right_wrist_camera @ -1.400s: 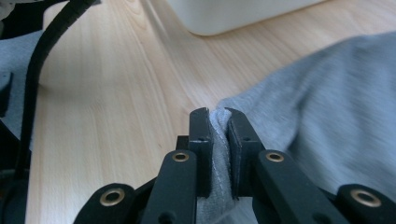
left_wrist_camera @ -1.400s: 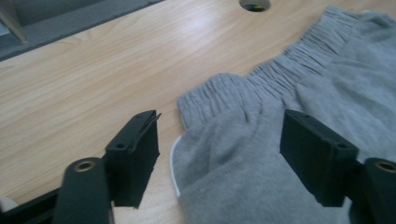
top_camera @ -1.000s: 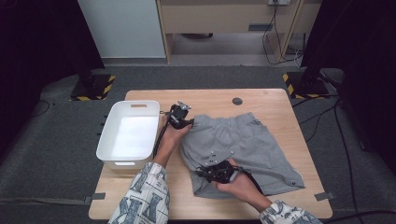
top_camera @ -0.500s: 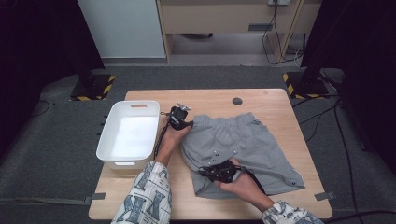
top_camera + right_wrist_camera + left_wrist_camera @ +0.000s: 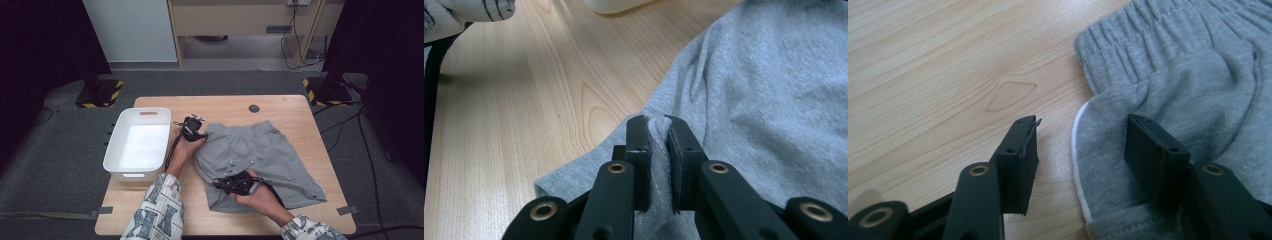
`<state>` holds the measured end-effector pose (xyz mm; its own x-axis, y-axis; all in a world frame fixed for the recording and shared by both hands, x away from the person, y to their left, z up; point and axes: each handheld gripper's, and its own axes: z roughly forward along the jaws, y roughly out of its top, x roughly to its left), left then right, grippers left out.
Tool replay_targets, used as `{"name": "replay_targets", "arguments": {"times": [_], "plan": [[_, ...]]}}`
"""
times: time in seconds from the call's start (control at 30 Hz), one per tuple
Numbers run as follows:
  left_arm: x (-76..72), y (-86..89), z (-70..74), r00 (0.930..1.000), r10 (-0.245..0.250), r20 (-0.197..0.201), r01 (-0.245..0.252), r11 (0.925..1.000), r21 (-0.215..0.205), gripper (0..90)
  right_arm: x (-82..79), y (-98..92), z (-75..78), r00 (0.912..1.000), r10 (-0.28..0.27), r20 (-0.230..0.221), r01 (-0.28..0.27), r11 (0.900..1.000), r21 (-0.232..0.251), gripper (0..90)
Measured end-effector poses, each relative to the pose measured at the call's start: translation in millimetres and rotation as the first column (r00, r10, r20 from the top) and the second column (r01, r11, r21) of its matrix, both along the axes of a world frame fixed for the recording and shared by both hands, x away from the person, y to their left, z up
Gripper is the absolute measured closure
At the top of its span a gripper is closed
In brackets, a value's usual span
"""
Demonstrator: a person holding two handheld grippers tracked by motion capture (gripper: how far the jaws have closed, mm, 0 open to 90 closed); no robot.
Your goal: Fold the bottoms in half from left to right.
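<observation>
A pair of grey shorts [image 5: 262,160] lies spread on the wooden counter [image 5: 300,107], right of centre in the high view, with its waistband toward the upper edge and its leg hems toward the lower right. A white bin [image 5: 112,157] stands just beside it at centre left.

The right gripper [image 5: 225,184] sits at the lower middle of the high view, over the shorts' lower left edge. In the right gripper view its fingers [image 5: 639,145] are pinched nearly together on a raised ridge of the grey cloth, so this corner is firmly held.

The left gripper [image 5: 195,131] rests at the shorts' upper left corner, by the waistband. In the left gripper view its fingers [image 5: 1020,150] stand about half open, having just been opening. One finger is on bare wood, the other lies over the cloth, and the white-piped side edge of the shorts [image 5: 1108,150] runs between them without being pressed from both sides.

The cloth's left edge runs roughly from the upper gripper down to the lower one, so the two grippers bracket that side. The next move likely turns on the left gripper: the edge it needs lies already between its fingers, slightly to the right in its own view, and closing there would give both hands a hold along the same side for lifting or folding.
</observation>
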<state>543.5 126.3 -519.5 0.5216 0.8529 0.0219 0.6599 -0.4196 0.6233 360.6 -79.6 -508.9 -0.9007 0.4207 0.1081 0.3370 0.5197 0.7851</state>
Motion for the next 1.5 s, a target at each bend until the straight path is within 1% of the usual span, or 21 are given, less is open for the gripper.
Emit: {"name": "replay_targets", "arguments": {"times": [0.1,0.2,0.3,0.37,0.47,0.57,0.63,0.7,0.8,0.87,0.93,1.03,1.07,1.23,1.37,1.43,1.5], "plan": [[1.5,4.1,-1.2,0.9997,0.018,-0.016,-0.019,0.9992,-0.035,43.8,0.0,-0.4,-0.2,1.0000,0.001,-0.001,-0.001,1.000,-0.001,82.0],[1.0,5.0,-1.9,0.9999,0.013,-0.006,-0.013,0.9992,-0.038,44.7,-0.3,-0.2,-0.1,1.0000,0.003,-0.003,-0.003,1.000,0.000,82.0],[-1.1,3.8,-1.4,1.0000,-0.004,-0.004,0.004,0.9989,-0.046,53.9,-0.5,0.1,0.0,1.0000,0.004,-0.005,-0.004,1.000,0.002,82.0],[-2.6,2.0,-1.0,0.9998,-0.021,-0.004,0.020,0.9985,-0.051,62.7,-0.7,0.3,0.4,1.0000,0.004,-0.007,-0.004,1.000,0.005,82.1],[-3.7,-1.2,-0.5,0.9993,-0.038,-0.007,0.038,0.9980,-0.050,73.5,-1.6,1.3,1.8,0.9999,0.013,-0.011,-0.013,1.000,0.016,82.2],[-3.9,-2.3,0.3,0.9993,-0.037,0.001,0.037,0.9987,-0.036,82.5,-3.4,3.2,3.3,0.9996,0.024,-0.012,-0.023,0.999,0.024,82.2],[-4.1,-2.1,1.7,0.9995,-0.031,0.009,0.031,0.9989,-0.034,84.8,-4.2,4.4,4.3,0.9995,0.031,-0.010,-0.030,0.999,0.029,82.2],[-5.0,-2.8,4.6,0.9991,-0.032,0.027,0.033,0.9990,-0.031,85.5,-5.0,5.4,5.4,0.9994,0.035,-0.008,-0.035,0.999,0.033,82.2],[-7.1,-2.8,12.6,0.9981,-0.028,0.054,0.031,0.9987,-0.040,85.9,-5.9,5.7,7.8,0.9993,0.037,-0.003,-0.037,0.999,0.039,82.3],[-9.0,-3.6,19.7,0.9965,-0.026,0.079,0.030,0.9984,-0.048,86.0,-6.4,5.3,10.5,0.9992,0.039,-0.002,-0.039,0.998,0.046,82.4],[-11.0,-5.1,28.2,0.9952,-0.031,0.093,0.035,0.9980,-0.052,86.0,-7.0,4.8,13.9,0.9992,0.040,0.002,-0.040,0.998,0.054,82.5],[-14.7,-7.5,41.3,0.9919,-0.033,0.122,0.042,0.9968,-0.068,86.0,-8.2,3.9,19.5,0.9993,0.038,0.002,-0.038,0.996,0.078,82.6],[-15.6,-8.6,45.6,0.9916,-0.040,0.123,0.049,0.9964,-0.070,86.0,-8.8,3.9,21.2,0.9993,0.038,0.000,-0.038,0.995,0.087,82.6],[-18.6,-16.6,66.5,0.9849,-0.057,0.163,0.070,0.9950,-0.072,86.2,-13.3,6.6,31.9,0.9990,0.045,-0.004,-0.044,0.990,0.131,82.8],[-16.6,-22.6,78.8,0.9817,-0.077,0.174,0.089,0.9940,-0.063,86.4,-16.8,10.6,44.2,0.9983,0.059,0.003,-0.059,0.985,0.161,83.0],[-14.3,-24.2,82.9,0.9811,-0.073,0.179,0.087,0.9938,-0.069,86.5,-17.8,12.1,50.1,0.9978,0.067,-0.002,-0.066,0.982,0.178,83.0],[-11.4,-24.7,86.3,0.9813,-0.070,0.179,0.083,0.9944,-0.065,86.6,-18.5,13.5,54.2,0.9975,0.070,-0.003,-0.068,0.980,0.185,83.1]]}}
